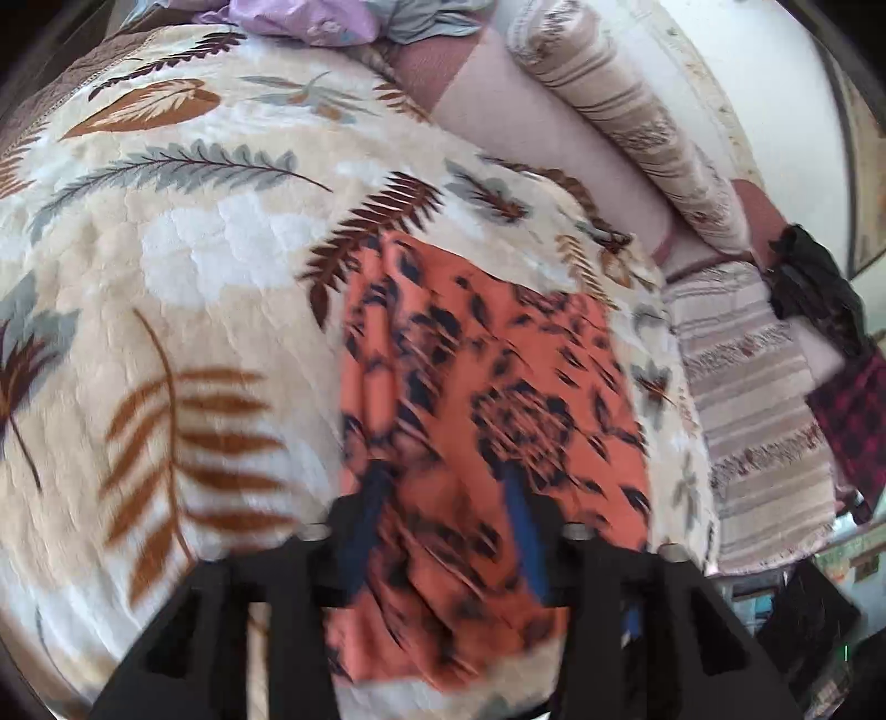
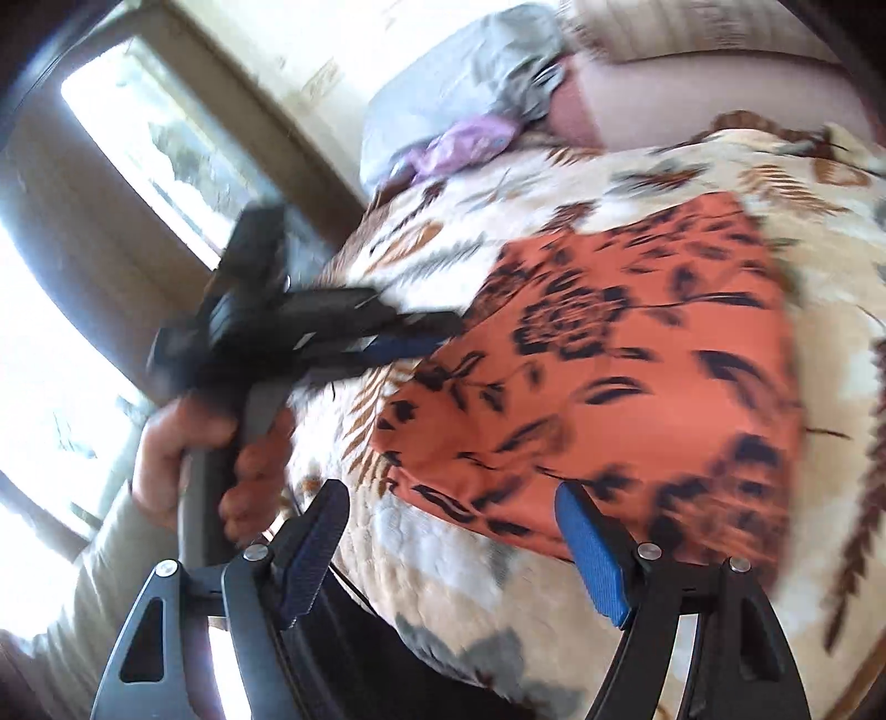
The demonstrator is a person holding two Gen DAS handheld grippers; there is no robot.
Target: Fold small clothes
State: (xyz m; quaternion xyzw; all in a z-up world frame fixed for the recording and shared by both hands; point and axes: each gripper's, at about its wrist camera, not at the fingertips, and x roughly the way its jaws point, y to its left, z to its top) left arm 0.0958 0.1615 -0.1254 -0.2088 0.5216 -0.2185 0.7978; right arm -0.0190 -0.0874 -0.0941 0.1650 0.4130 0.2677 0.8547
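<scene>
A: Left wrist view first. Where's the garment?

B: Orange cloth with dark floral print (image 1: 487,432) lies flat on the leaf-pattern blanket (image 1: 183,266). Looks like a rough rectangle, already doubled over, though blur hides the layers.

A: Left gripper?

B: Left gripper (image 1: 448,498) sits over the near end of the orange cloth. Fingers stand apart, blue pads showing, cloth visible in the gap between them. Whether the pads touch the fabric I cannot tell, too smeared. Nothing pinched.

A: Anything else relative to the cloth?

B: Beyond its far edge: a pink cushion (image 1: 531,133) and a striped bolster (image 1: 626,127). To its right, a striped throw (image 1: 758,410). Far past it, at the blanket's top edge, a lilac garment (image 1: 299,19) and a grey garment (image 1: 432,19), bunched up.

A: Right wrist view.

B: Same orange cloth (image 2: 626,365), lying on the blanket (image 2: 443,565). Right gripper (image 2: 454,548) is just off the cloth's near edge, jaws wide apart, holding nothing. Blanket shows between them.

A: Left one visible there?

B: Yes, left gripper (image 2: 437,332) reaches in at the cloth's left edge, tips at or on the fabric. A hand (image 2: 221,448) in a pale sleeve grips its handle. A window (image 2: 138,144) is behind it.
</scene>
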